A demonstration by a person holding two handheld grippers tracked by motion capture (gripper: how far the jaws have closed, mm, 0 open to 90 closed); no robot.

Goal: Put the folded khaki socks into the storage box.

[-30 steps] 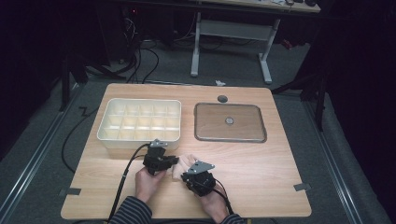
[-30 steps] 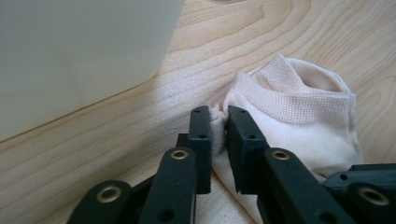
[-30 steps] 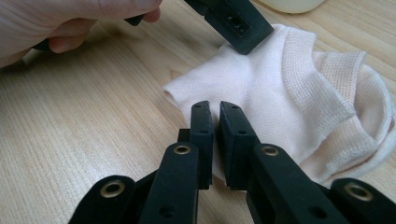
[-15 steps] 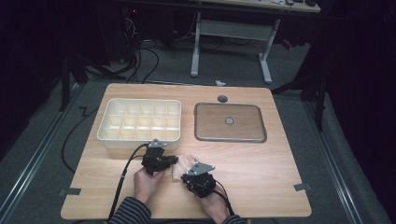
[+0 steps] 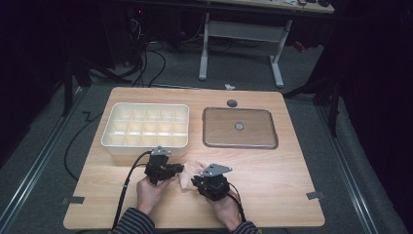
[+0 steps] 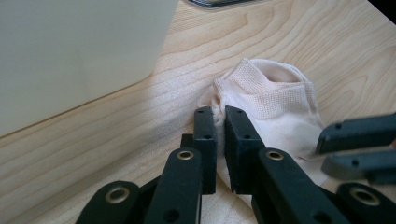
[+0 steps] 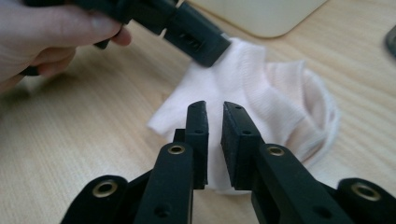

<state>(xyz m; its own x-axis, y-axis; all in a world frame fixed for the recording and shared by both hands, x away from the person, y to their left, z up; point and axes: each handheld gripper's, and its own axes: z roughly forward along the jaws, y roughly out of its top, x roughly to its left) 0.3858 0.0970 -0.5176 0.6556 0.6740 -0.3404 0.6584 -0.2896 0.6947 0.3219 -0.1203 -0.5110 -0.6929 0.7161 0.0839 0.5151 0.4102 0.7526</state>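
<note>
Light wood-grain surface [image 5: 292, 170], rectangular, centre of the high view, grey floor [image 5: 370, 161] around it. White compartment tray [image 5: 146, 126] sits upper left on the surface. Grey flat lid [image 5: 239, 127] with a small knob lies upper right, apart from the tray. Small dark round disc [image 5: 232, 103] near the far edge, just above the lid. Pale sock [image 5: 191, 171] lies crumpled at lower centre, below the tray. Grey tape tabs at lower left [image 5: 73, 200] and lower right [image 5: 315, 195] edges.

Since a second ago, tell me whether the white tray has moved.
No. The white tray lies in the same spot beside the metal tray.
</note>
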